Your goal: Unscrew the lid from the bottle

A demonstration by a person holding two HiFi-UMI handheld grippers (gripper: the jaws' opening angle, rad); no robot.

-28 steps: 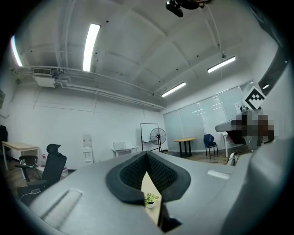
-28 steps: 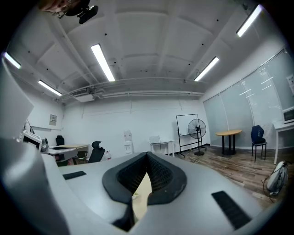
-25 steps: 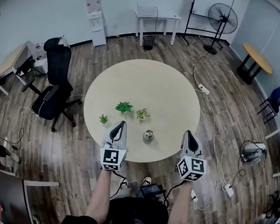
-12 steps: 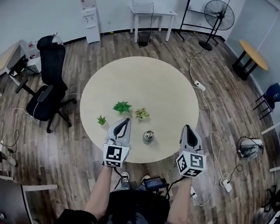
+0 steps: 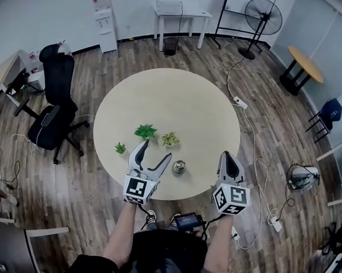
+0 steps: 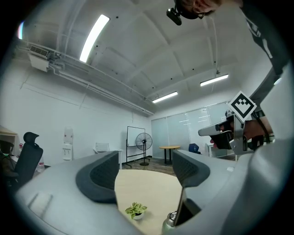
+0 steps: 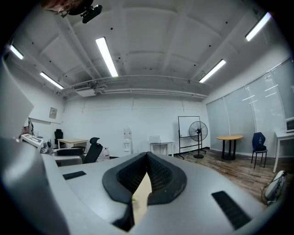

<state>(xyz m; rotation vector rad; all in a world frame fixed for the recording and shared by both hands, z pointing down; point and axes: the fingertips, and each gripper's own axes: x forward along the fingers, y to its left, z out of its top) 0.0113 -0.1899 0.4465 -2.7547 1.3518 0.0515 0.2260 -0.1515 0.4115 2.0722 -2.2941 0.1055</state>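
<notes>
The bottle (image 5: 181, 166) stood upright near the table's (image 5: 162, 86) front edge, just right of the left gripper (image 5: 155, 150), whose jaws were opening on nothing yet. The right gripper (image 5: 225, 157), pressed together, sat farther off.

My left tool (image 5: 154, 150), jaws opening with only air between them, and my right tool (image 5: 225, 159) are pale grey shells with black ribbed pads (image 7: 158, 176), each backed by a white cube (image 5: 137, 188) of black square markers, carried by a person in dark clothes (image 5: 163, 256) and dark white-soled sneakers (image 5: 150, 220).
</notes>
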